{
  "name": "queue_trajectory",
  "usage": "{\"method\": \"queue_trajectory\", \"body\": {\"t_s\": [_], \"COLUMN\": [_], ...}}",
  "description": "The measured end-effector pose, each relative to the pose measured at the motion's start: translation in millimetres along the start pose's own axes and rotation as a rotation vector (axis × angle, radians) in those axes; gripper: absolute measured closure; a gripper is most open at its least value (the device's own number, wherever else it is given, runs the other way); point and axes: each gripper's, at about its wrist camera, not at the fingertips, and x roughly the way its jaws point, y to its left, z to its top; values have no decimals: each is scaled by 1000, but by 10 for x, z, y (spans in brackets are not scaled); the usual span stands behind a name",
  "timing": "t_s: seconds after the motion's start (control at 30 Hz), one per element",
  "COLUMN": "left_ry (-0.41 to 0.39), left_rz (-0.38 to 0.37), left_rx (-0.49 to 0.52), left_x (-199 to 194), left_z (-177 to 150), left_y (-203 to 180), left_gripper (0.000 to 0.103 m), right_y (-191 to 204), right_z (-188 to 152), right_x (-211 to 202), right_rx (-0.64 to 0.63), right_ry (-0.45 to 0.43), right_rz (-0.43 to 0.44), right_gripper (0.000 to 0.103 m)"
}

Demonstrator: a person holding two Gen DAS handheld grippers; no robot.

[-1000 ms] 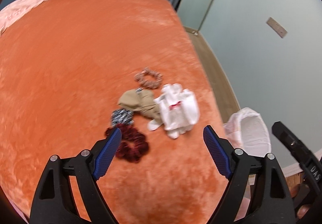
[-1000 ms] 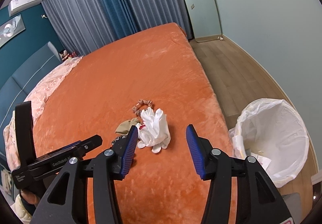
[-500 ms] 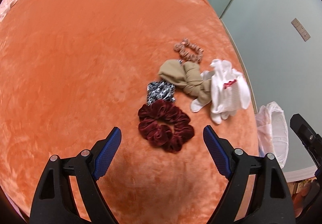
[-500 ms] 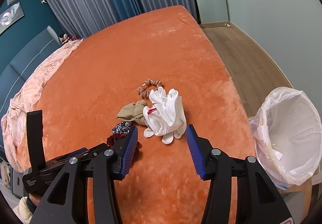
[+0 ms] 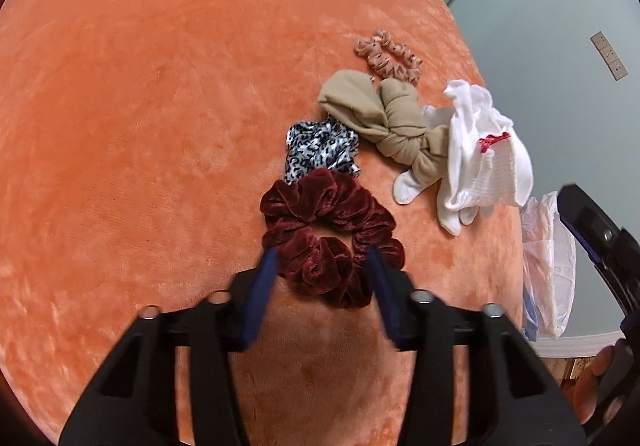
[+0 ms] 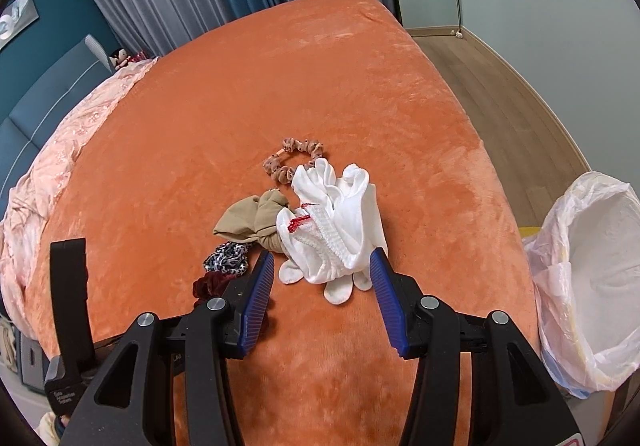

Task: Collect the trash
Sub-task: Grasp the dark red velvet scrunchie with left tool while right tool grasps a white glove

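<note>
A dark red velvet scrunchie [image 5: 320, 213] lies on the orange bed cover [image 5: 140, 125]. My left gripper [image 5: 322, 256] is down over its near half. The jaws are closing, with that near half between the blurred fingertips, and the scrunchie does not look squeezed. Beyond it lie a black-and-white print scrunchie [image 5: 316, 149], a knotted beige cloth [image 5: 384, 121], a pink scrunchie [image 5: 388, 57] and a white cloth bundle [image 5: 480, 165] with a red tag. My right gripper [image 6: 322, 262] is open just before the white bundle [image 6: 336, 221], whose near tips lie between its fingers.
A bin lined with a white bag [image 6: 592, 246] stands on the wood floor beside the bed's right edge. A pink quilt [image 6: 52, 165] lies along the bed's left side. Grey and blue curtains hang behind the bed.
Both grippers have come down toward the pile. The left one's jaws have narrowed around the dark red scrunchie. The right one's jaws have kept their width and now frame the white bundle.
</note>
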Motion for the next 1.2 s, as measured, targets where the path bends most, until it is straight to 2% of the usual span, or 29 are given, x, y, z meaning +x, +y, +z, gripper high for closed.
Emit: {"method": "queue_trajectory", "body": {"t_s": [0.1,0.23,0.33,0.47,0.53,0.57,0.73,0.93,0.97,1.0,1.03,1.1,1.17,1.2], "left_ry": [5,11,9,-5,-12,-12,-40,-67,-68,-59,-46,-39,-26,-13], "left_rz": [2,-13,-23,-27,-28,-34,-51,-47,-51,-54,-54,-32,-22,-27], "left_rx": [-6,-13,-14,1,14,18,39,35,18,4,-14,-48,-77,-92], "left_x": [22,14,-19,-89,-116,-136,-270,-401,-399,-385,-354,-298,-217,-167], "left_z": [1,26,27,38,53,61,87,86,77,72,65,34,31,36], "left_y": [12,46,50,4,-37,-58,-185,-244,-215,-187,-151,-83,-15,13], "left_gripper": [76,83,88,90,103,103,103,103,101,91,74,53,49,42], "right_y": [-2,-41,-71,-88,-79,-70,-44,-34,-37,-38,-40,-42,-45,-50], "right_z": [21,40,48,61,70,73,95,219,244,260,280,307,316,324], "right_x": [138,314,407,476,482,476,291,-118,-203,-266,-333,-449,-544,-593], "right_rx": [-1,17,33,54,49,44,24,22,24,23,22,19,21,24], "right_ry": [15,41,56,76,80,81,50,-34,-51,-62,-74,-95,-111,-119], "right_rz": [-7,-8,-5,15,14,13,30,67,74,79,84,91,100,106], "right_gripper": [54,54,60,86,97,100,101,102,102,102,102,102,102,102]}}
